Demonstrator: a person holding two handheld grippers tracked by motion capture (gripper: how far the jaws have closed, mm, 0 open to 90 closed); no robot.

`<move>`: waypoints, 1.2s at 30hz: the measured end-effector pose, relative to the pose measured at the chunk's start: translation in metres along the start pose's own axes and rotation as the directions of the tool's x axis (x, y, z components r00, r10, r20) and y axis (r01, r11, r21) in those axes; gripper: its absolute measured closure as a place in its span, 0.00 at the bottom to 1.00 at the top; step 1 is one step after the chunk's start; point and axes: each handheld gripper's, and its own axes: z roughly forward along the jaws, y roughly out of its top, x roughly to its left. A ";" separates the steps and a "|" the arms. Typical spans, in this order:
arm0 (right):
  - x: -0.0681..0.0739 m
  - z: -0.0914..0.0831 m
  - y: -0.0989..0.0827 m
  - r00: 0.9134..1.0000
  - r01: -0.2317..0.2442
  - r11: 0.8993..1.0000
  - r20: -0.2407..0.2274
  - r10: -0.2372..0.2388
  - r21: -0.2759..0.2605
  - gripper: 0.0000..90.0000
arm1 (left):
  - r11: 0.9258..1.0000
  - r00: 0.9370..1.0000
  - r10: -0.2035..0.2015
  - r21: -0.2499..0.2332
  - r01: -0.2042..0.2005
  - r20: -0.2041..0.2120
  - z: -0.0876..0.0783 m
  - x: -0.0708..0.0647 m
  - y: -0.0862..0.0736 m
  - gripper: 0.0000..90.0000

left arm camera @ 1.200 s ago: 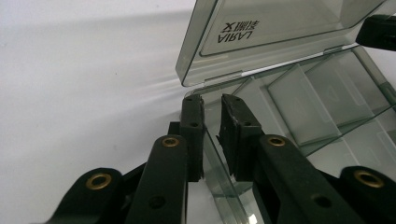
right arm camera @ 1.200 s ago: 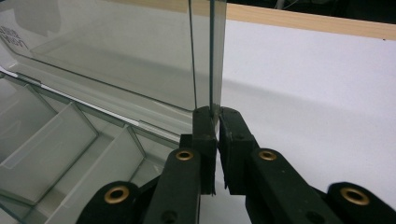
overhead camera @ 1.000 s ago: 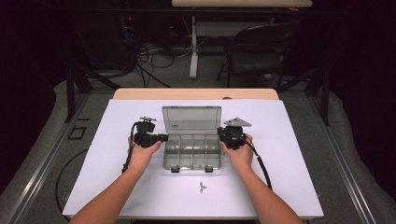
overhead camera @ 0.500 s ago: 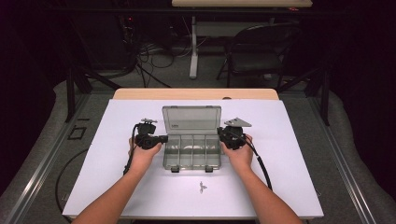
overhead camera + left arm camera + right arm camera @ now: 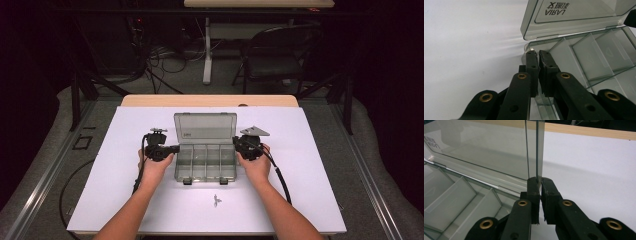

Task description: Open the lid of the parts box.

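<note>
Two hand-held grippers pinch the sides of an open, smoky clear plastic compartment box [image 5: 205,160] in the middle of the white surface [image 5: 310,165].

The box's hinged lid [image 5: 205,128] stands up at the far side, and its divided compartments look bare as far as I can see. The left gripper [image 5: 176,148] has just been closing its jaws; in the left gripper view they [image 5: 538,53] sit nearly together, clamped on the box's left wall near the hinge corner. The right gripper [image 5: 237,146] has its jaws [image 5: 540,180] together on the thin right edge of the raised lid, with the pane rising straight up from between them. A small dark metal piece [image 5: 216,201] lies on the surface just in front of the box, apart from it.
</note>
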 end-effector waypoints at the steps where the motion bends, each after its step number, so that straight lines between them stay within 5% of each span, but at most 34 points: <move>1: 0.000 0.000 0.000 1.000 0.000 1.000 0.000 0.000 -0.001 0.95 | 1.000 1.000 -0.002 -0.002 0.002 0.000 0.000 0.000 0.000 0.96; 26: 0.001 -0.002 0.003 1.000 0.004 0.999 0.008 -0.004 -0.032 0.95 | 1.000 0.999 -0.005 -0.029 0.004 -0.039 0.001 -0.006 -0.003 0.97; 36: -0.001 0.001 0.006 0.999 -0.051 0.999 0.008 0.051 -0.012 0.95 | 0.999 0.999 -0.005 -0.032 0.004 -0.036 0.001 -0.005 -0.004 0.97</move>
